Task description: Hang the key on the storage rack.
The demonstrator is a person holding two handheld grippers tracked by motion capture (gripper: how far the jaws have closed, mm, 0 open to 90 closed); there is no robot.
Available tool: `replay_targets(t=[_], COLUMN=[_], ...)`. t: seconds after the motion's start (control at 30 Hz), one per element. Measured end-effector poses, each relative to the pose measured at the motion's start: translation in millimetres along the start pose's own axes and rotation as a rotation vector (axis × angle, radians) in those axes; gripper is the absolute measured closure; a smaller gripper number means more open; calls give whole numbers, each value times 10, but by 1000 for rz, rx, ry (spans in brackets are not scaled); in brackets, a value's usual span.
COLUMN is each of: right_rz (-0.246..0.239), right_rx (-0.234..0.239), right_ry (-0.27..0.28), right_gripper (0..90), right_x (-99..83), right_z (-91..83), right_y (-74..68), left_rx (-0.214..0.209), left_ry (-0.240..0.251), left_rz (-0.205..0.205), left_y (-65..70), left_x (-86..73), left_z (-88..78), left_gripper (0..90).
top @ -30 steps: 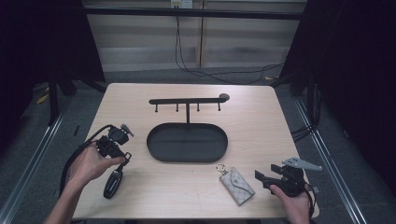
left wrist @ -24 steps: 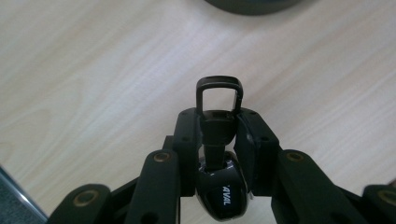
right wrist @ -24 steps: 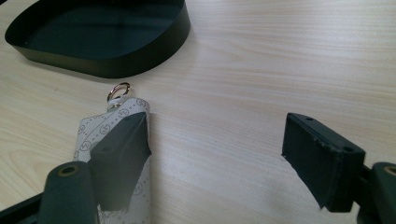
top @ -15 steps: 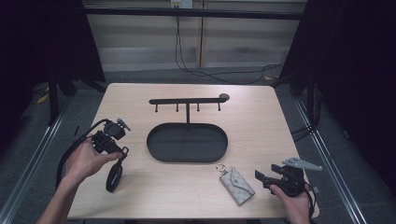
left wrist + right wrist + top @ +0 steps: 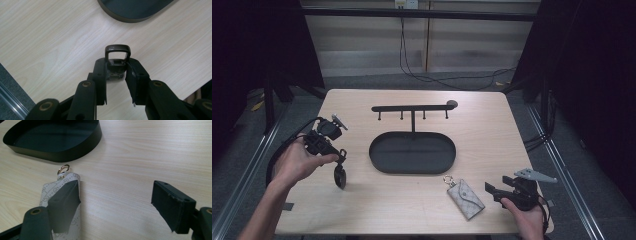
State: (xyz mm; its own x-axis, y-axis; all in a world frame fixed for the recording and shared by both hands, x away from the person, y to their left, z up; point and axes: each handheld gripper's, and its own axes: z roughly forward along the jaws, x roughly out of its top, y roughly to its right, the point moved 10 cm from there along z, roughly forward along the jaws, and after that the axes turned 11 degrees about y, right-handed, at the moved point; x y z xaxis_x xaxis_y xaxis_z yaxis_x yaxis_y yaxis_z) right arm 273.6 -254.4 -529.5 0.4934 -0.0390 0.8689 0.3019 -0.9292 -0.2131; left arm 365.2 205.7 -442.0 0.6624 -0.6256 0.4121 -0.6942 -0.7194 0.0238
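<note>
High view, pale wood table (image 5: 492, 135), dark surrounds, left tongs (image 5: 341, 156) clamping perhaps a key fob (image 5: 340, 176), right tongs (image 5: 490, 189) wide

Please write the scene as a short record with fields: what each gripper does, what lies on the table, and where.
left gripper: shut on the loop end of a black key fob, which hangs below it above the table
right gripper: open, jaws wide, nothing between them
key pouch: grey patterned, flat on the table, beside the right gripper, its ring toward the tray
tray: black oval, middle of the table
hook rack: black bar on a post rising at the tray's far edge, hooks bare
</note>
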Motion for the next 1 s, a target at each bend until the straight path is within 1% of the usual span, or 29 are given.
replay_targets(t=[0.07,0.13,0.2,0.23,0.27,0.33,0.37,0.4,0.43,0.47,0.53,0.57,0.7,0.77,0.8,0.87,0.9,0.97,1.0], right_rz=[0,1,1,1,1,1,1,2,1,3,-1,-1,-6,-4,-4,-2,-4,-3,-7], right_rx=[-1,0,0,0,0,1,1,2,3,5,7,11,20,22,23,32,32,39,36], right_ry=[0,0,0,0,1,1,2,4,7,7,13,17,17,13,12,14,15,19,22], right_gripper=[223,222,222,222,222,220,219,218,214,210,202,196,169,165,163,156,156,150,150], right_x=[1,0,0,0,1,2,3,6,9,11,20,24,23,20,19,21,23,29,31], right_z=[0,0,0,0,-1,-2,-2,-3,-4,-6,-11,-11,-13,-11,-10,-9,-12,-21,-20], right_y=[1,2,2,2,2,1,1,0,1,-4,-7,-11,-23,-26,-27,-36,-37,-51,-46], left_rx=[-2,9,1,-2,5,0,5,6,-6,-6,-14,-19,-32,-36,-41,-44,-49,-57,-60], left_ry=[-8,2,1,-10,-6,-7,0,-4,-8,-1,-6,-1,-15,-10,-17,-9,-14,-2,-5], left_rz=[-6,-5,-5,-2,-4,-7,-3,-7,-5,-11,-11,-8,22,16,24,12,17,-1,-1], left_y=[3,-10,-7,-12,-16,-12,-20,-17,-7,-4,-1,-3,15,41,48,52,54,60,63], left_x=[15,50,76,82,101,131,156,167,175,195,219,239,293,335,349,398,413,466,485], left_z=[-25,-46,-66,-82,-89,-114,-124,-136,-140,-144,-155,-161,-192,-211,-221,-239,-247,-263,-270], left_gripper=[708,708,708,708,708,708,708,708,708,708,708,708,708,708,708,708,708,708,708])
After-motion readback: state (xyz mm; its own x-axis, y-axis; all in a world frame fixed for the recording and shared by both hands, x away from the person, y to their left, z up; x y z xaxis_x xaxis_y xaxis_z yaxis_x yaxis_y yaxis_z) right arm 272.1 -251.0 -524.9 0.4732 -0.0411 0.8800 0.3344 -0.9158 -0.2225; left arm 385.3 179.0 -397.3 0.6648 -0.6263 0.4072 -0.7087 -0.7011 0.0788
